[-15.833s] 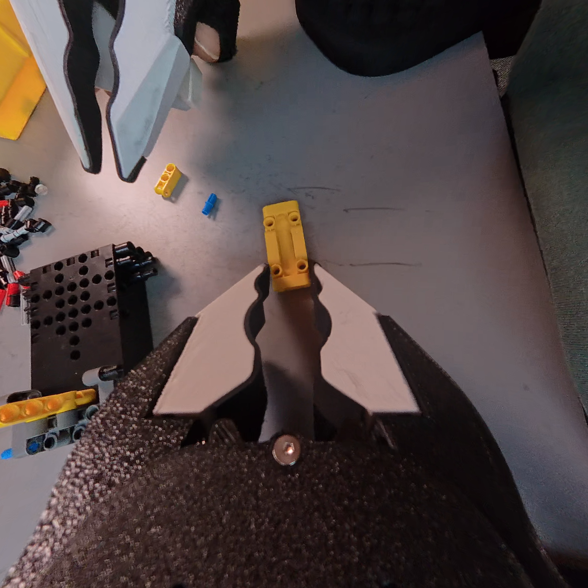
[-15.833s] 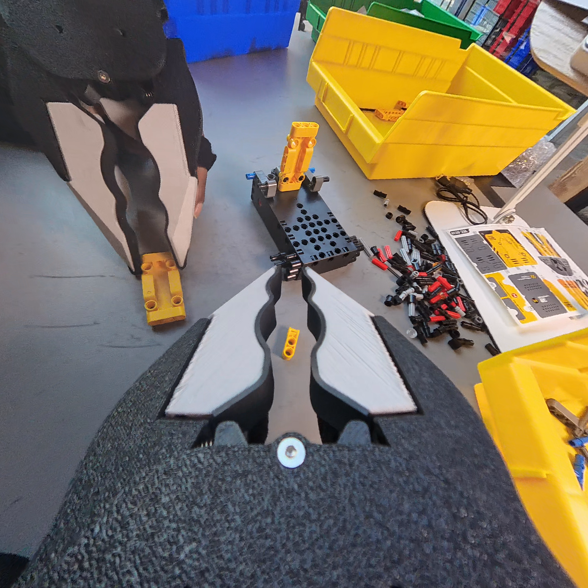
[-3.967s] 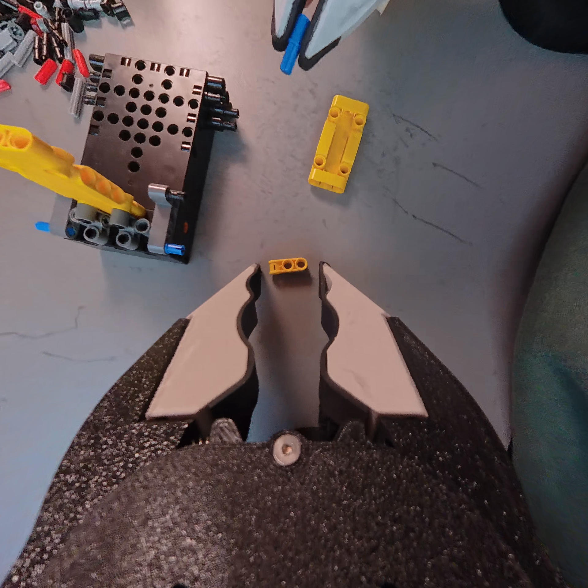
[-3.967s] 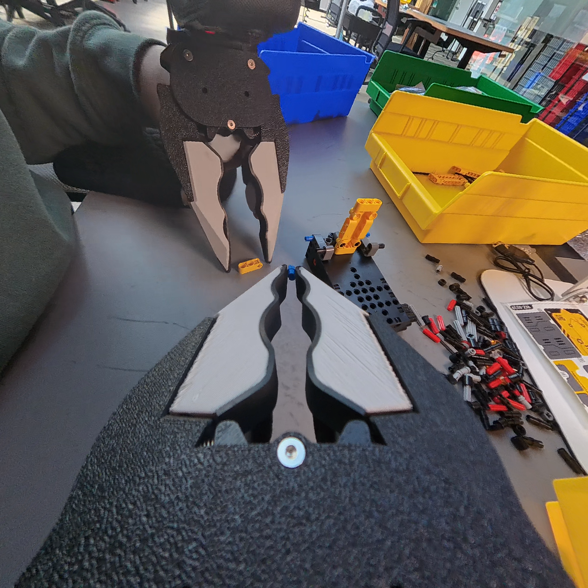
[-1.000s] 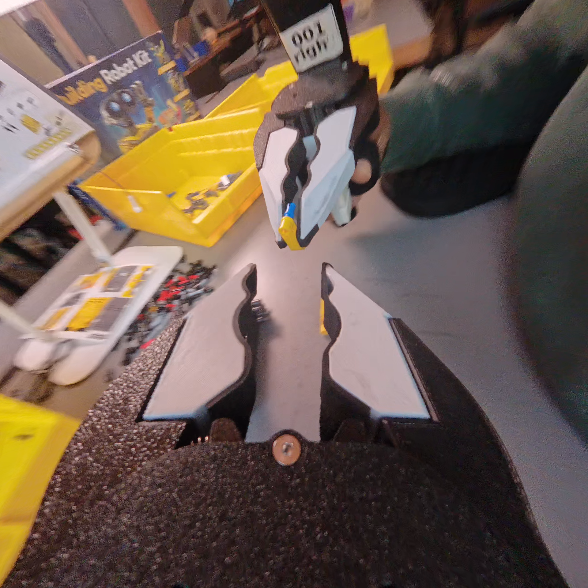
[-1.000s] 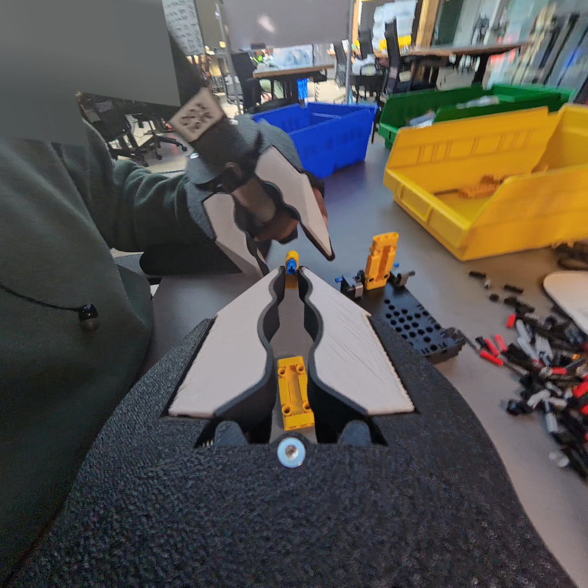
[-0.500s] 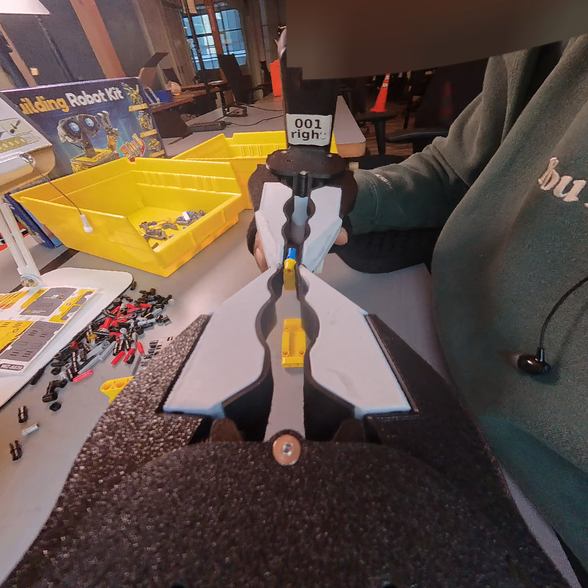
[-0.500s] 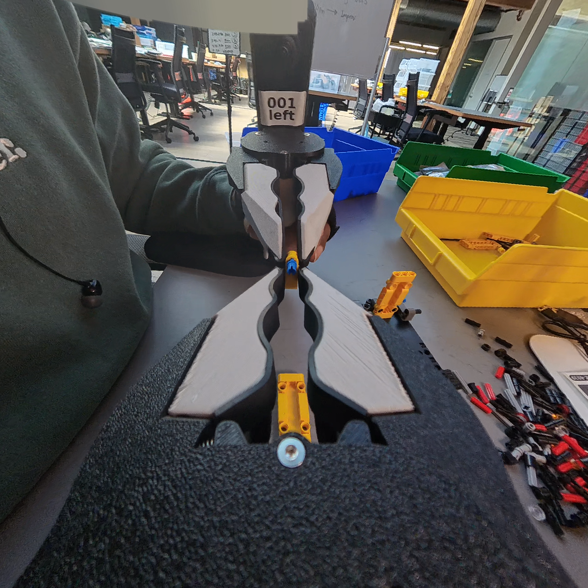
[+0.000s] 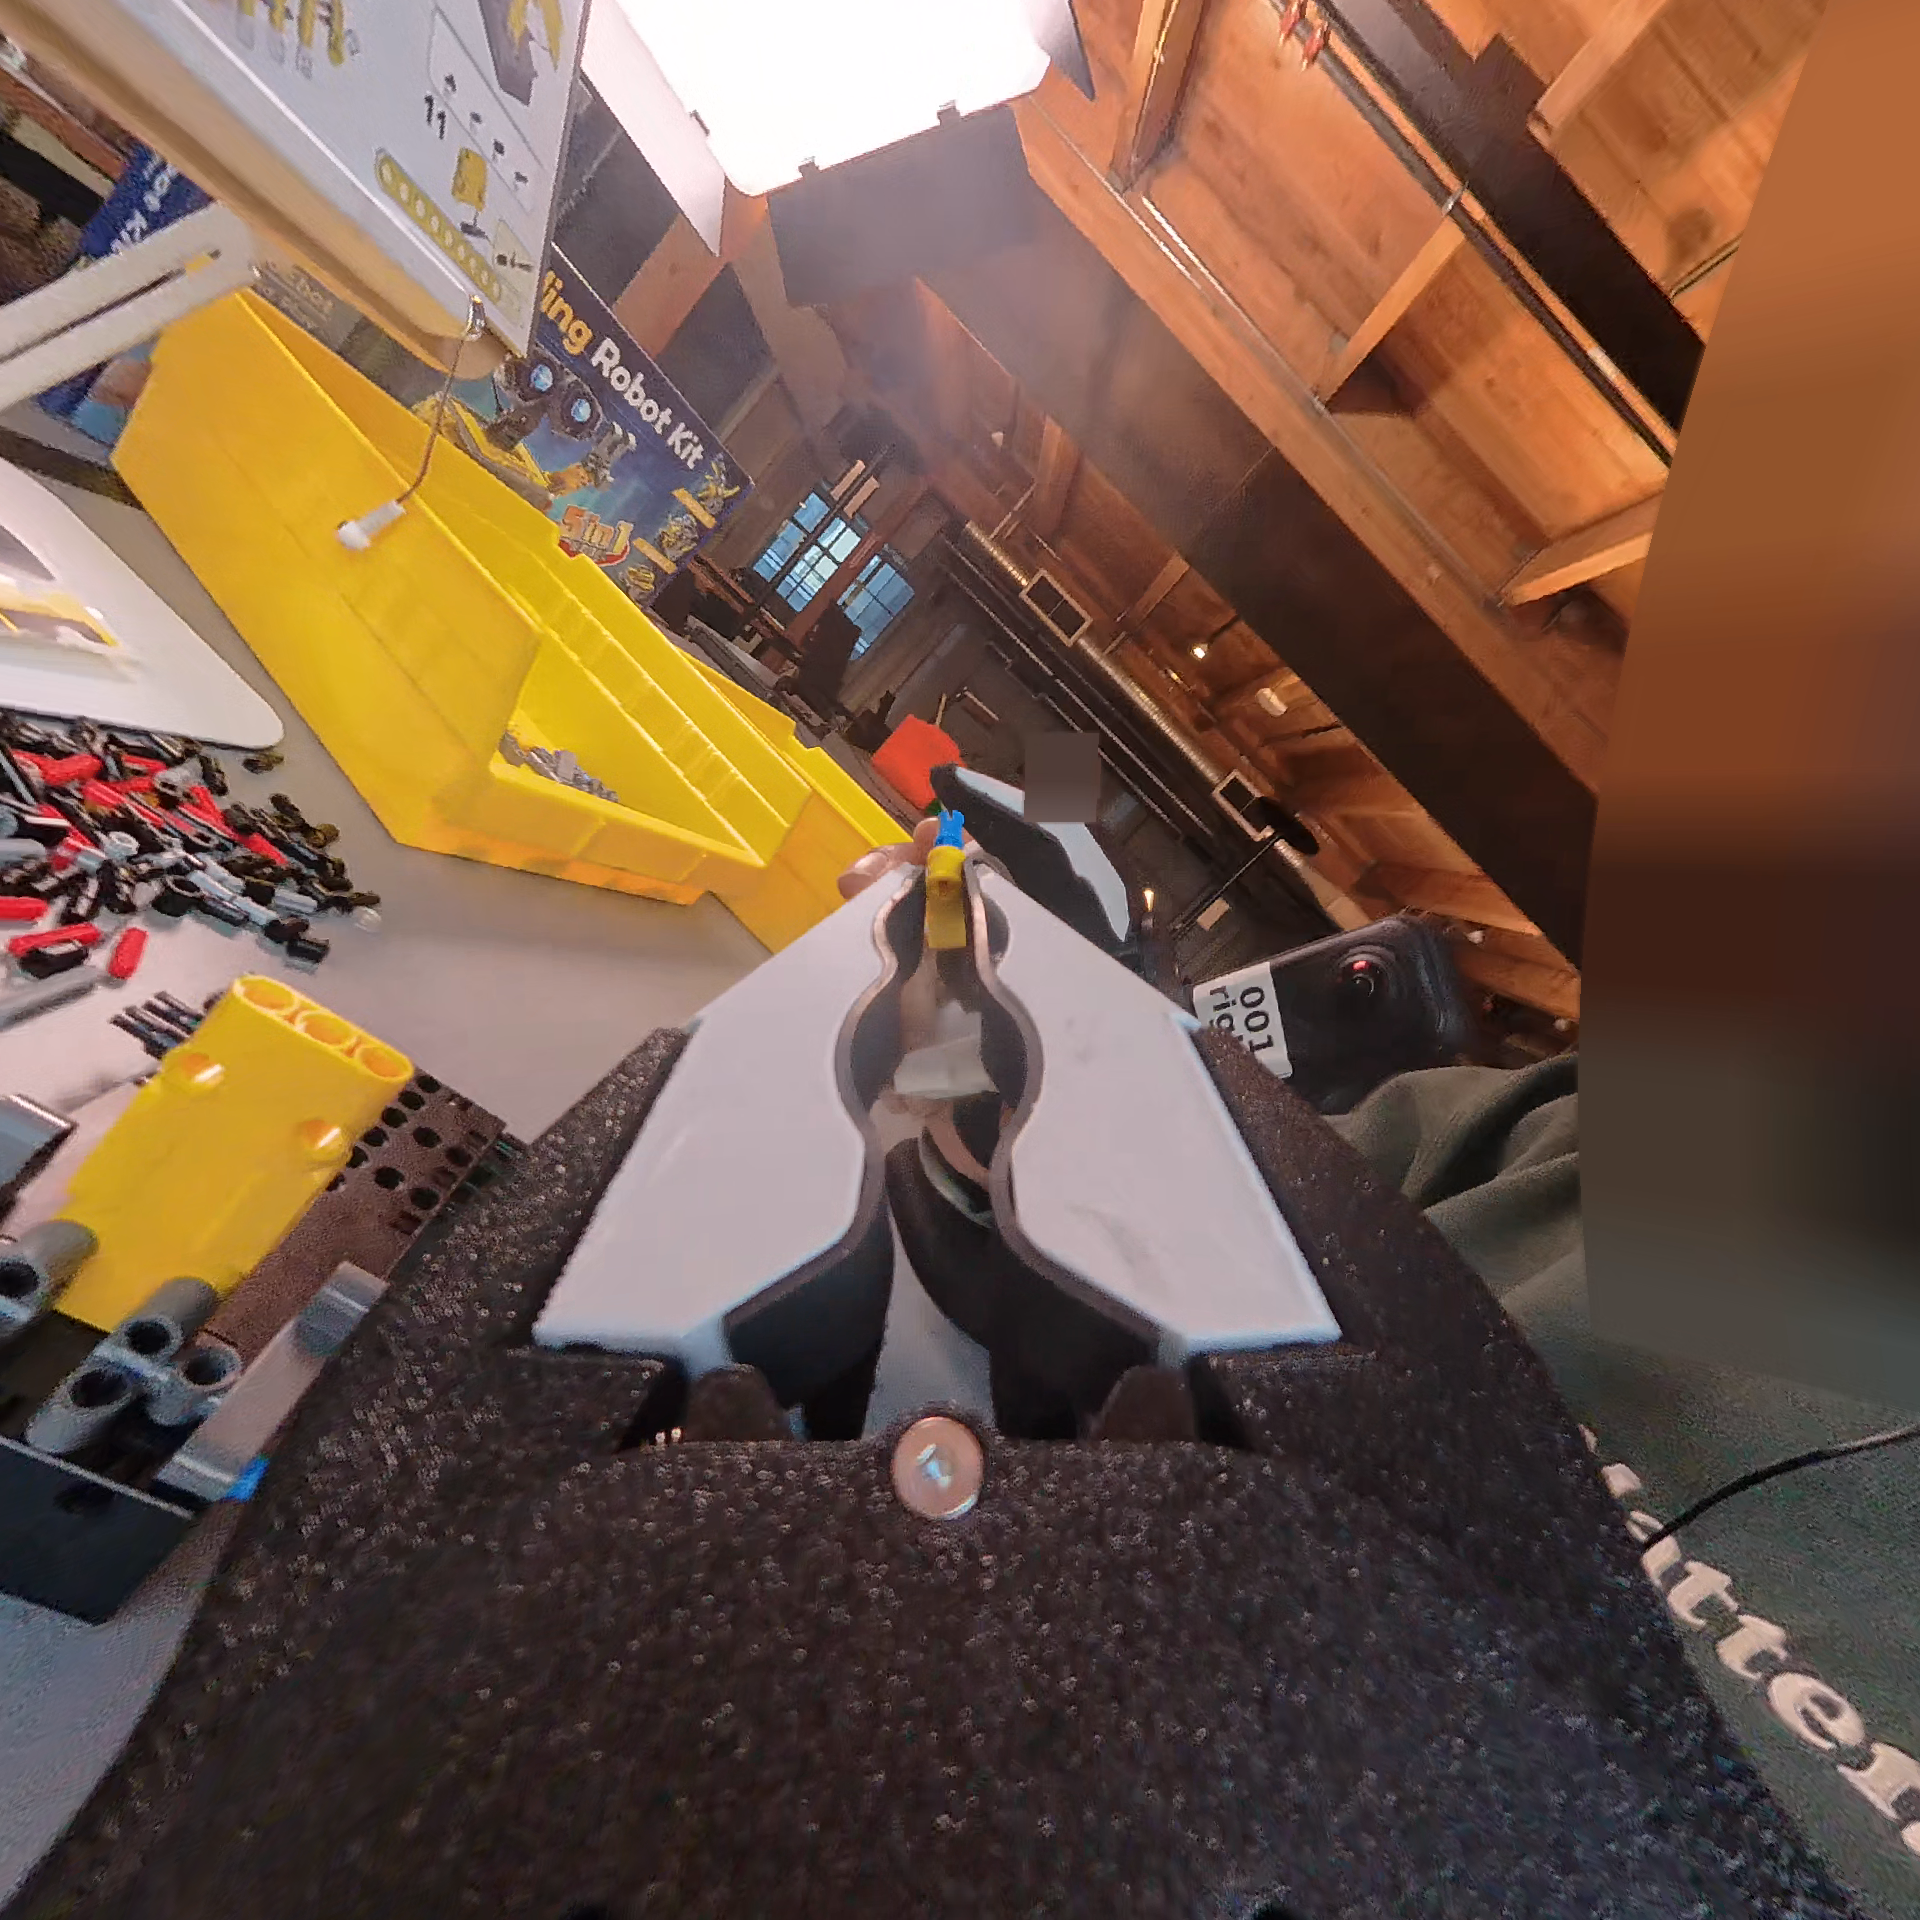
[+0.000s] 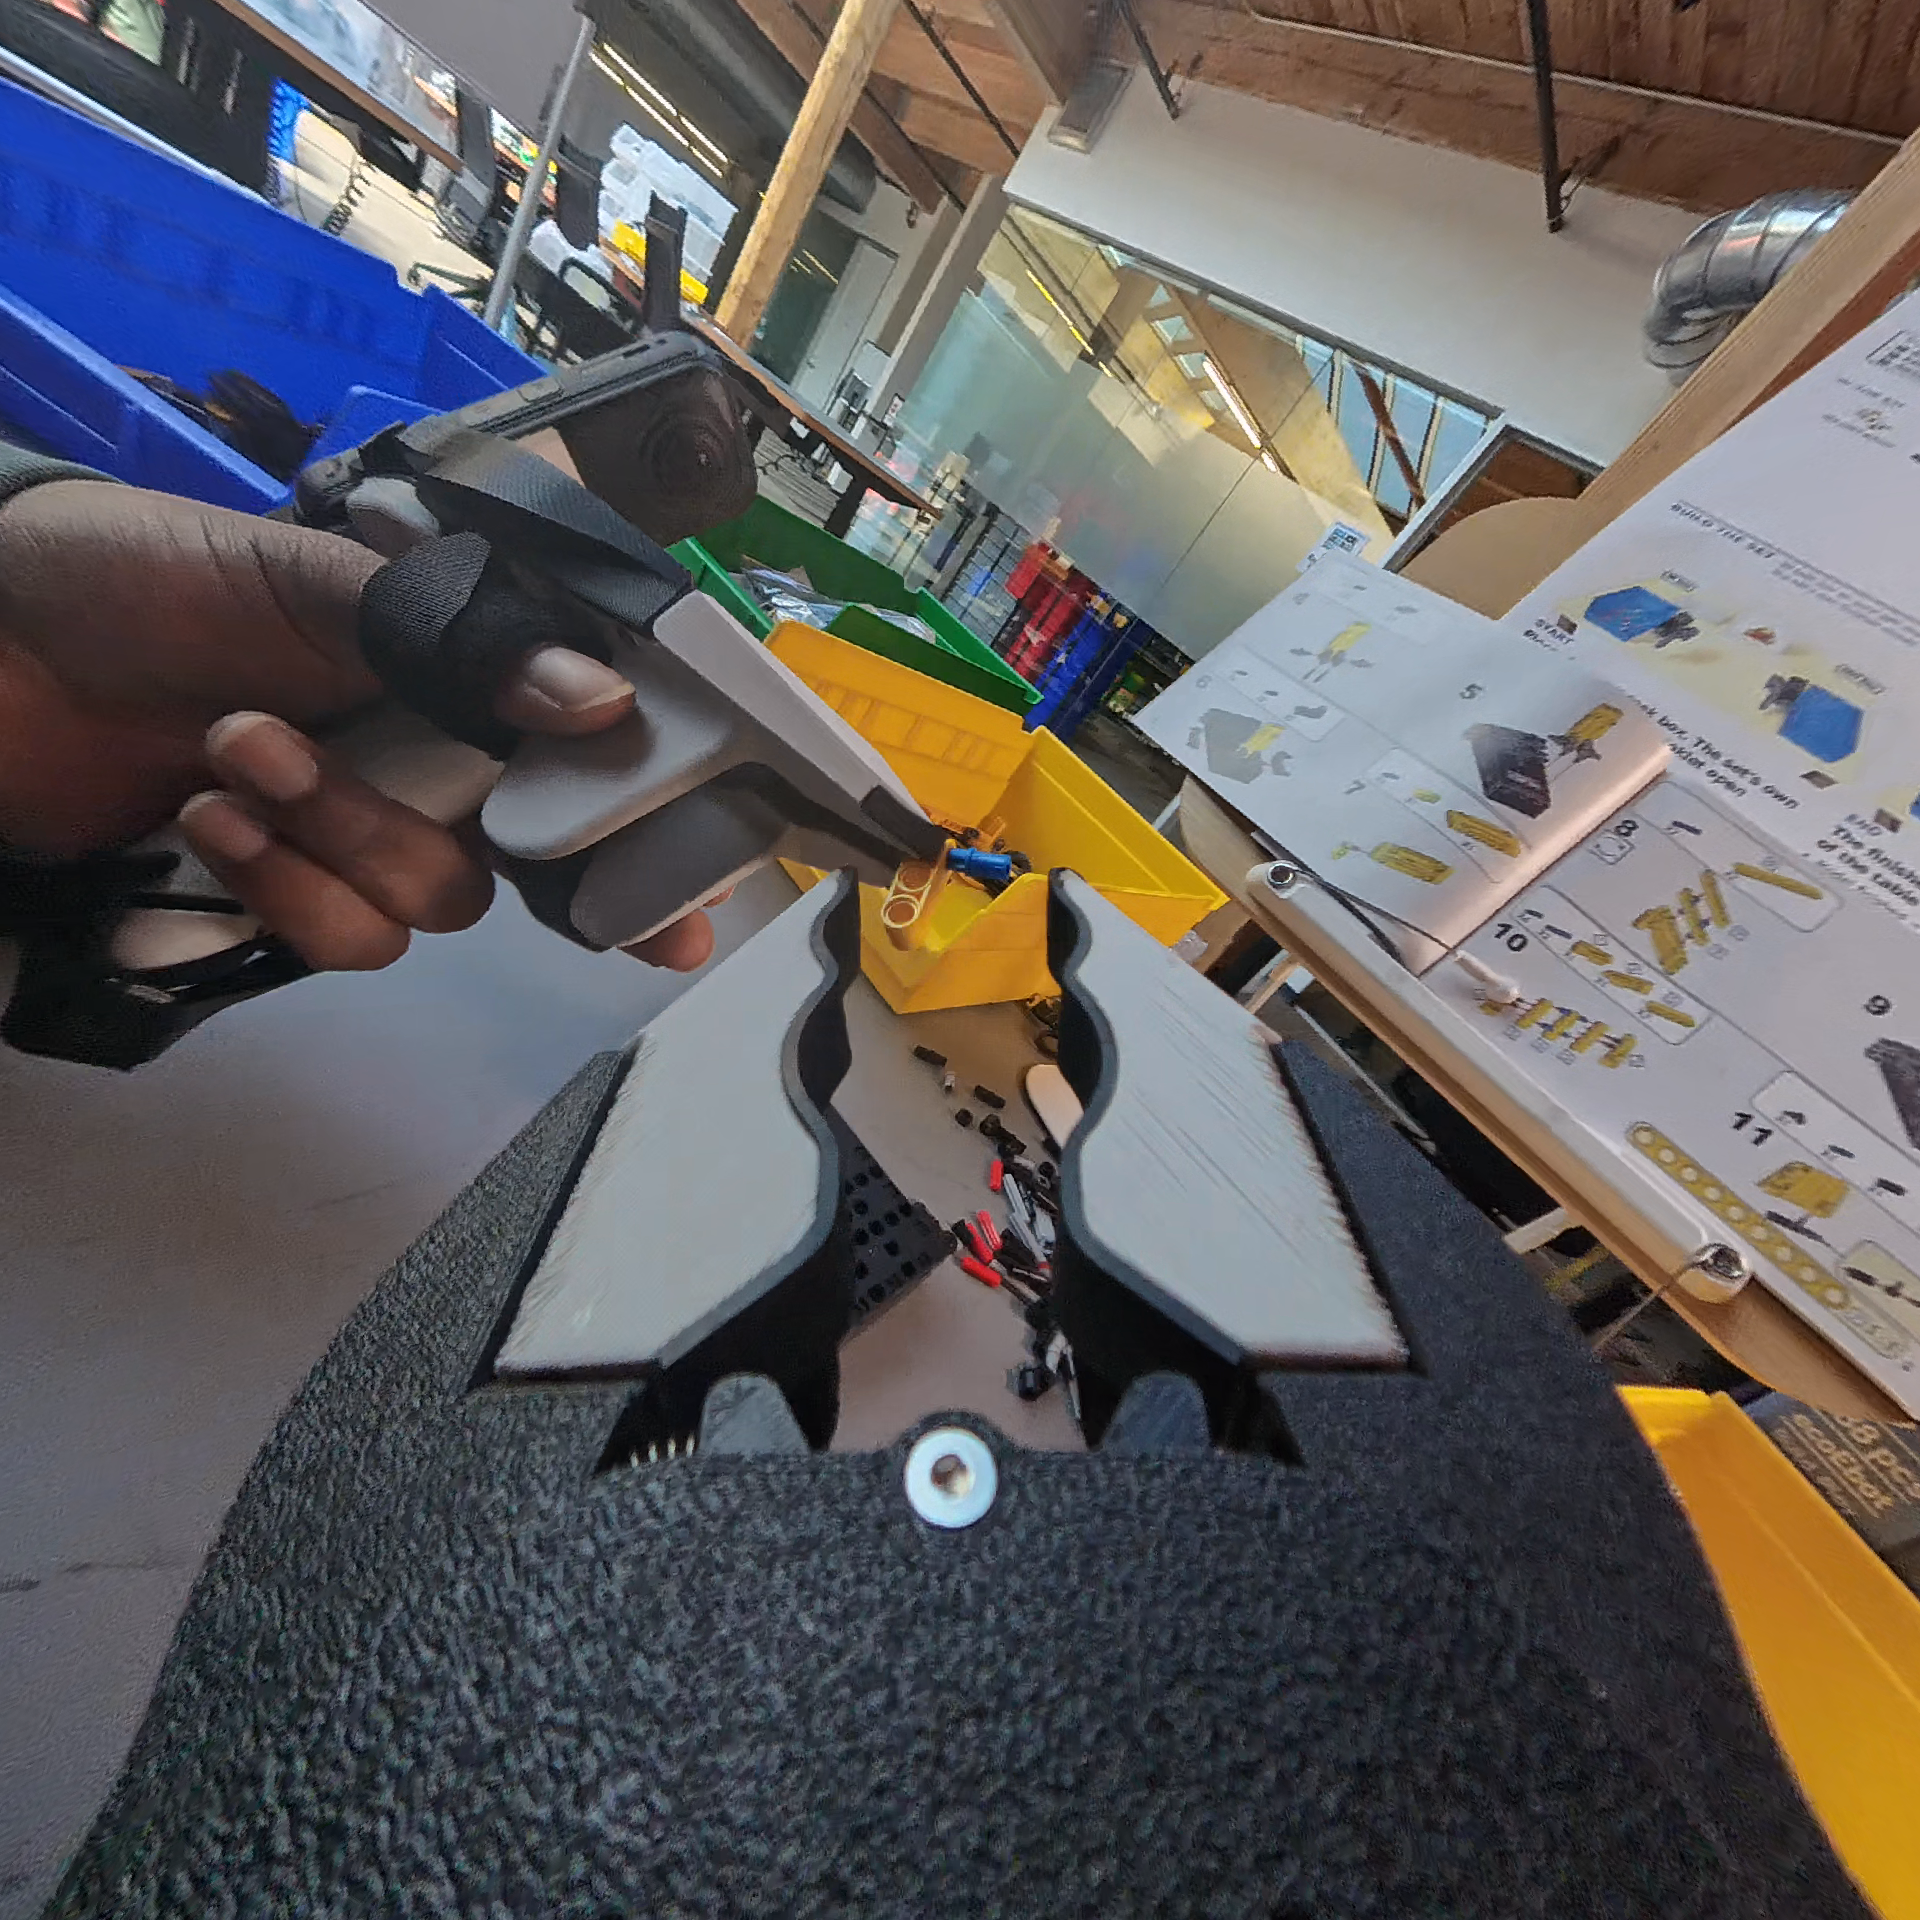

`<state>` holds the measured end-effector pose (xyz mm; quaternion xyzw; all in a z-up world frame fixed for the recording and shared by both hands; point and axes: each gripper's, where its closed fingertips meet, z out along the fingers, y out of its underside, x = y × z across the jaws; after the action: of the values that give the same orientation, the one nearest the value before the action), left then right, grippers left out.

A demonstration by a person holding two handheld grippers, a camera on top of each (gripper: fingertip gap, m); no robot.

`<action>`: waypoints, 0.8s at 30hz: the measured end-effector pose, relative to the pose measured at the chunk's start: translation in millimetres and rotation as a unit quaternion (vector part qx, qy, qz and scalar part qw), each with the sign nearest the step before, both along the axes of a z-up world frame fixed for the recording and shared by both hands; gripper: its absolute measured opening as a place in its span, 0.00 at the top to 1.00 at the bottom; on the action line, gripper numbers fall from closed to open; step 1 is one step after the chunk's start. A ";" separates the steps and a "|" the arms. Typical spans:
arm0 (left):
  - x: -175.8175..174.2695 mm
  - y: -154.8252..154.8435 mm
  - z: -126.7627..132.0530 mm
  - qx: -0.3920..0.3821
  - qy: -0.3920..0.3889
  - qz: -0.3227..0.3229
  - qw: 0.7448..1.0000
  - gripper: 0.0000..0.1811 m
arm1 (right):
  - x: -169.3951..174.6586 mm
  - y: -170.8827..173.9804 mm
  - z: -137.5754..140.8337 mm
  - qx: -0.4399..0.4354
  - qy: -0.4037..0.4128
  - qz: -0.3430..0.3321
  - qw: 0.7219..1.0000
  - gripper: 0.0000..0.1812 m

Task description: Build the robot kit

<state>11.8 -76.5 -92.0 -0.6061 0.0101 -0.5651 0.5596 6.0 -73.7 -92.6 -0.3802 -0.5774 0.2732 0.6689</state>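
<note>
My left gripper point(image 9: 943, 881) is shut on a small yellow beam point(image 9: 943, 920) with a blue pin point(image 9: 948, 828) stuck in its far end, held up in the air. In the right wrist view the left gripper point(image 10: 902, 831) comes in from the left in a person's hand point(image 10: 260, 727), with the beam point(image 10: 912, 896) and the pin point(image 10: 979, 860) at its tip. My right gripper point(image 10: 953, 894) is open and empty, its fingertips just below and either side of the beam. It shows partly behind the beam in the left wrist view point(image 9: 1039, 831).
A black perforated block point(image 9: 436, 1132) with a large yellow piece point(image 9: 239, 1132) lies at the lower left. A pile of red and black pins point(image 9: 156, 831) lies on the grey table. Yellow bins point(image 9: 468, 665) and an instruction sheet on a stand point(image 10: 1610, 883) are near. Blue bin point(image 10: 156, 312) at far left. The tips of both grippers are at nearly the same place.
My right gripper has opened and let go of the blue pin, which now sits in the yellow beam. Both grippers have tilted upward; the left stays shut on the beam.
</note>
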 end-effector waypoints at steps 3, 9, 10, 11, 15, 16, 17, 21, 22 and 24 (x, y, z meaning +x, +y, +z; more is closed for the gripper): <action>1.0 0.8 -0.7 -0.023 -0.055 -0.018 0.998 0.97 | -3.4 -1.1 2.2 0.037 0.001 -0.011 0.999 0.86; -0.9 1.1 -0.9 -0.053 -0.126 -0.043 0.990 0.97 | -7.0 0.0 0.3 0.048 0.000 -0.016 0.999 0.87; -1.1 0.7 -0.4 -0.056 -0.135 -0.048 0.988 0.97 | -7.1 -0.7 0.8 0.048 0.002 -0.014 0.999 0.87; -1.1 0.0 0.1 -0.058 -0.143 -0.052 0.987 0.97 | -7.0 -1.1 1.1 0.047 0.003 -0.011 0.999 0.87; 1.0 -3.6 3.6 -0.056 -0.152 -0.067 0.985 0.97 | -5.7 -5.5 4.3 0.039 0.016 0.008 0.999 0.89; 1.4 -4.4 4.1 -0.055 -0.152 -0.069 0.984 0.97 | -5.6 -7.1 4.4 0.037 0.017 0.012 0.999 0.91; 1.4 -5.0 4.1 -0.055 -0.152 -0.071 0.984 0.97 | -5.8 -8.1 4.5 0.036 0.018 0.015 0.999 0.91; 2.1 -7.4 1.6 -0.059 -0.157 -0.080 0.983 0.97 | -6.3 -11.2 0.8 0.020 0.013 0.035 0.999 0.92; 2.2 -7.8 1.2 -0.058 -0.156 -0.081 0.983 0.97 | -6.2 -11.7 0.3 0.021 0.012 0.037 0.999 0.92; 1.9 -8.0 1.8 -0.052 -0.148 -0.081 0.984 0.97 | -6.6 -12.1 0.7 0.021 0.018 0.038 0.999 0.92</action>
<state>13.7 -84.5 -90.1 -0.5416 -0.0532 -0.6914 0.4752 -0.6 -85.7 -91.9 -0.3388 -0.5853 0.2928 0.6760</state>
